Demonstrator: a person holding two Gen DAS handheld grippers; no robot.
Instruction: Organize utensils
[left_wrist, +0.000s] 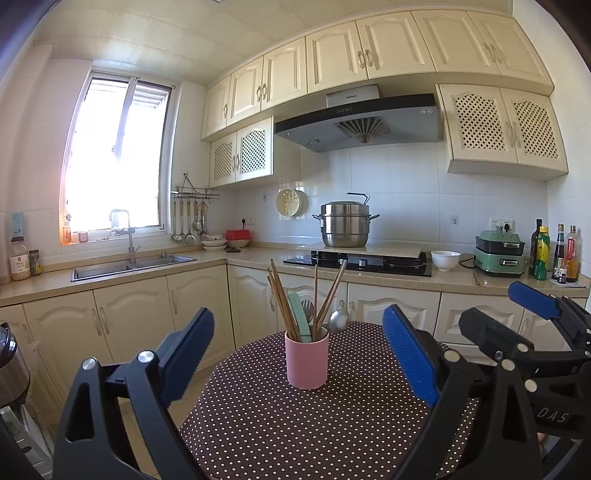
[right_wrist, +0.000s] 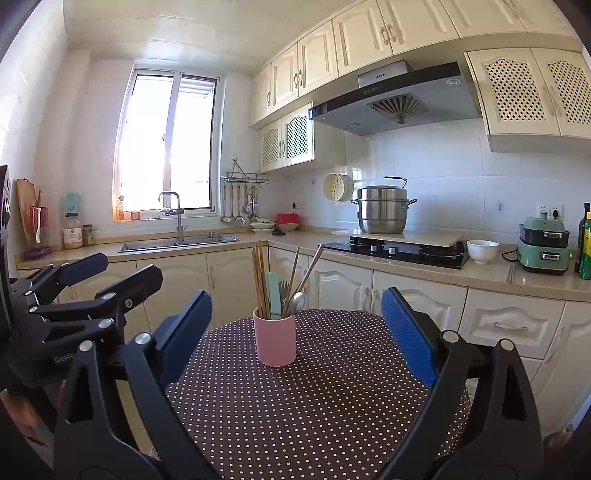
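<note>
Standing on the polka-dot counter (left_wrist: 332, 424), near its far edge, the pink cup (left_wrist: 306, 360) holds chopsticks (left_wrist: 282, 302), a spoon (left_wrist: 338, 320) and a fork; both the left gripper (left_wrist: 299, 354) and right gripper (right_wrist: 295, 328) hover with fingers spread, holding nothing; organizing looks finished or unstarted; any next move needs a narrow pinch; lettering reads partly "DAS", "GenR".

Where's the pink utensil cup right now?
The pink cup stands upright mid-table on the polka-dot tablecloth, centred ahead of both open grippers, holding chopsticks and a spoon.
</note>
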